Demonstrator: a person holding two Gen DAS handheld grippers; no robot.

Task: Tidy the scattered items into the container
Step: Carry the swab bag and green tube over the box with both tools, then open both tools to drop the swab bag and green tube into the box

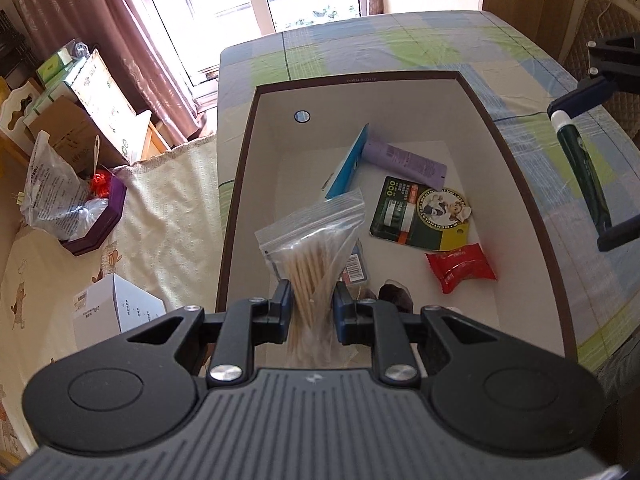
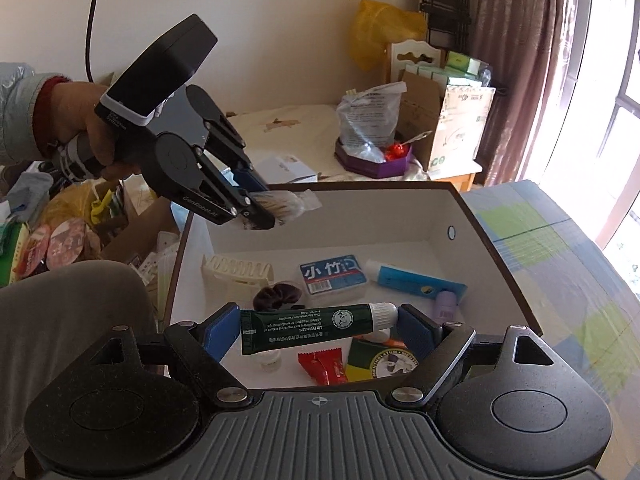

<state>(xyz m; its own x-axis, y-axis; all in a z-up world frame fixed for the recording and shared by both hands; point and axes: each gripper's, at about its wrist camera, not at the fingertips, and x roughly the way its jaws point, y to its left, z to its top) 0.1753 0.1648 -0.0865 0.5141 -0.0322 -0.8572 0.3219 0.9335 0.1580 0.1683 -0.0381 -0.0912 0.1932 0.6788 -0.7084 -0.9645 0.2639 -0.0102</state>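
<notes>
The container (image 1: 472,92) sits on the bed (image 1: 360,40). In it, seen from the left wrist, a flat box (image 1: 346,164) leans against a tube (image 1: 404,160) at the far side; a carded pack (image 1: 416,216) lies nearer, with a sachet (image 1: 460,266) before it to the right. The bag of swabs (image 1: 316,256) hangs above the container's near left part, between the left gripper's (image 1: 312,304) fingers. The lip-balm tube (image 1: 586,176) lies crosswise between the right gripper's (image 2: 320,330) fingers, above the right rim.

Dark green tube (image 2: 316,330) (white cap), red packet (image 1: 462,267).
</notes>
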